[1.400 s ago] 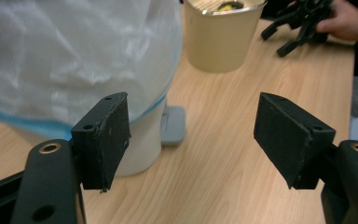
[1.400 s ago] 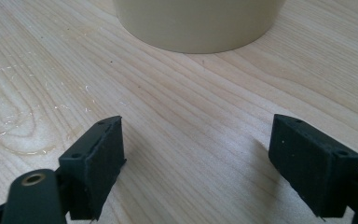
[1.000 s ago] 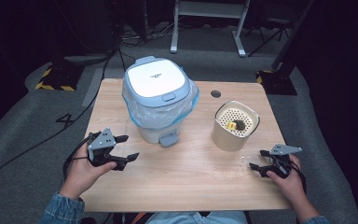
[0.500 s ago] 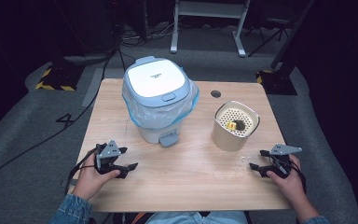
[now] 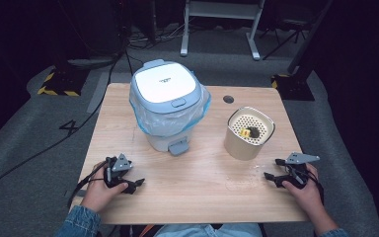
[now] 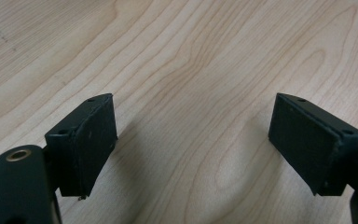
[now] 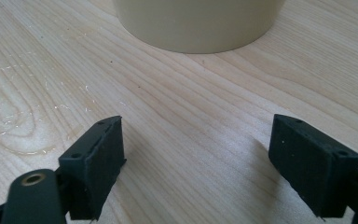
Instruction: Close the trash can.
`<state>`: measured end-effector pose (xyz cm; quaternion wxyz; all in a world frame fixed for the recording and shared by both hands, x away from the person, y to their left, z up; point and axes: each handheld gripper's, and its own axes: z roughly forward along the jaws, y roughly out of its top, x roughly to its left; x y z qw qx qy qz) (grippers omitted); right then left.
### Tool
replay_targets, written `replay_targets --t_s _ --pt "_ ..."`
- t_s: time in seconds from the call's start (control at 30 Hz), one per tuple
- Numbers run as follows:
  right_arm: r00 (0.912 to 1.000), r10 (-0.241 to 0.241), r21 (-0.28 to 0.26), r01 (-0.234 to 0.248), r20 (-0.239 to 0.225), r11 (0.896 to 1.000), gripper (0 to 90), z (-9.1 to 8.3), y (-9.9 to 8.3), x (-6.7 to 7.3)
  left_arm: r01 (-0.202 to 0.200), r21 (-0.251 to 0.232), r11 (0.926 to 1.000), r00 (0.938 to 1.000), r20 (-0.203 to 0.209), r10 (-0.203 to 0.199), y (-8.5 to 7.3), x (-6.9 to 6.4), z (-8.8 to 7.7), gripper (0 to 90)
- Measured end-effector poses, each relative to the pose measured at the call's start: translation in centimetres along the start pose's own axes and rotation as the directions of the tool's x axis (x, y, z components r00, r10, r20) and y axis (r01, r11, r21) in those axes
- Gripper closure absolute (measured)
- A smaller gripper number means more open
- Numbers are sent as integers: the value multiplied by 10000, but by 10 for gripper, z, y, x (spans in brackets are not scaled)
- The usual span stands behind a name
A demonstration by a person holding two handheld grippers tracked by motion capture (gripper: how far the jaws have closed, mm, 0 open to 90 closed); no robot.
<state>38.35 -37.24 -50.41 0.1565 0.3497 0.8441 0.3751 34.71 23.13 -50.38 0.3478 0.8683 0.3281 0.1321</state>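
High view: we see the left tongs (image 5: 131, 181) low on the table (image 5: 202, 192), jaws just opened wide, nothing between them. Right tongs (image 5: 272, 176) gape empty too, just beside the beige cup (image 5: 248, 133). The white bin (image 5: 169, 106) stands well apart.

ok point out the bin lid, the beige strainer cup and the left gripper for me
bin lid (image 5: 165, 83), high view, middle of its flat top
beige strainer cup (image 5: 242, 146), high view, its front wall
left gripper (image 6: 193, 135), left gripper view, midway between its fingertips
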Motion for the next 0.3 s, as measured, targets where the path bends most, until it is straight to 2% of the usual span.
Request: replay_targets --t_s 0.07,0.13,0.3 --pt "10000 -11 2 11 3 10000 184 0 0 0 110 9 9999 9998 177 -110 0 2 1 153" --pt "10000 -8 5 8 5 10000 184 0 0 0 33 16 10000 9997 255 -34 0 4 1 148" --pt "10000 -7 1 7 5 10000 184 0 0 0 12 17 10000 9996 296 -12 0 5 1 146"
